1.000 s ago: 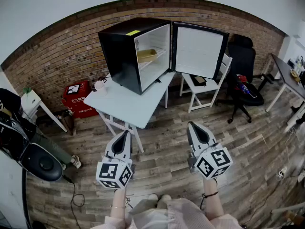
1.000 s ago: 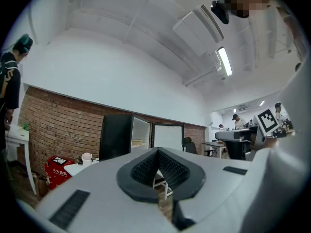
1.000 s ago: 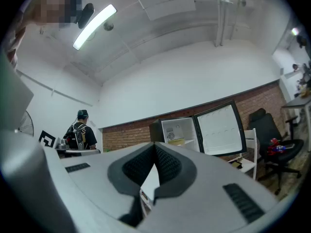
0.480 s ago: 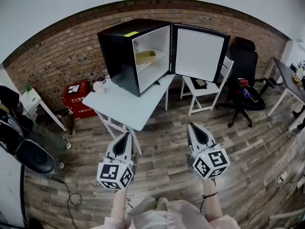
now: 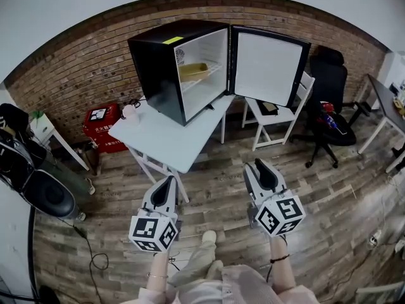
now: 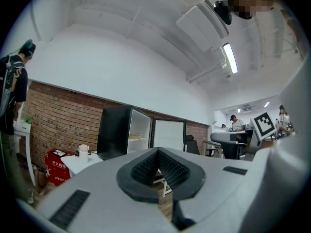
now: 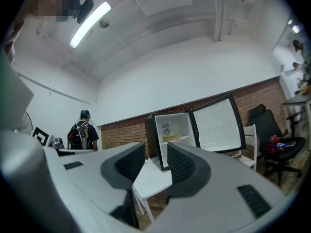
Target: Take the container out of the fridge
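At the left of the head view we see a red box [image 5: 100, 126] on the floor against the brick wall. Just right of it stands a white table [image 5: 166, 138]. At the table's far end, in the upper middle of the frame, is the black fridge [image 5: 157, 68], its door [image 5: 271, 67] swung open to the right. The container [image 5: 193, 72], a pale yellow tub, sits on the shelf inside the fridge, well apart from both grippers. Right of the door are a white chair [image 5: 278, 114] and a black office chair [image 5: 328, 84].

In the lower part of the frame, our left gripper [image 5: 169, 180] points toward the table, its fingers pressed together with nothing between them. To its right, our right gripper [image 5: 257, 165] has just been opening its jaws. Its fingers now stand apart and empty, and in the right gripper view we see the table and fridge beyond the gap.
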The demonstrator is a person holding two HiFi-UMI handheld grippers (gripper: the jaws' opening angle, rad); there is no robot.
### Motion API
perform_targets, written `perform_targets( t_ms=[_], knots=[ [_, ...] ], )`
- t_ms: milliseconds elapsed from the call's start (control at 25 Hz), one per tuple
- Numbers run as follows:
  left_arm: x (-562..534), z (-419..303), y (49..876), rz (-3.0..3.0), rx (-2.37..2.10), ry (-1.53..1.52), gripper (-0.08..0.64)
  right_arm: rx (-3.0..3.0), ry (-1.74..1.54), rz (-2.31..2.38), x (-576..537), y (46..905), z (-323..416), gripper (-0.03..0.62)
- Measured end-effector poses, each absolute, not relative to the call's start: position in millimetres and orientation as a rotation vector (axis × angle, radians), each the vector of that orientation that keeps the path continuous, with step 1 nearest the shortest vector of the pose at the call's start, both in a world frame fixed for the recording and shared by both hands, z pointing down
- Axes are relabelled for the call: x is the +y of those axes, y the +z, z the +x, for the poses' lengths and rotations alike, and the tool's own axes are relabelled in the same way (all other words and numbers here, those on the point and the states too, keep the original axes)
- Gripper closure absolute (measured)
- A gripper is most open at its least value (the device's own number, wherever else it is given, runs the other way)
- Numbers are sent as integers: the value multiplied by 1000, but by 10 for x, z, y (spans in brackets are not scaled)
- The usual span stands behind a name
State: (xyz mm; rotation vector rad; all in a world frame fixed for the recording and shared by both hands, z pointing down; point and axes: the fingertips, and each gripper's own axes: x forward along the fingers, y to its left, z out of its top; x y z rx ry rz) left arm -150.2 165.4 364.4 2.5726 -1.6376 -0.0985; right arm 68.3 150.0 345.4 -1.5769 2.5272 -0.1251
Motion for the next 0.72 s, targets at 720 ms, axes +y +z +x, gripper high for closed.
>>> perform_targets(
  t_ms=[720],
  knots=[
    [573,-1300,3904,2505,-1615,-92,568,2567,-170,-1558,414,3699,764,385]
  ],
)
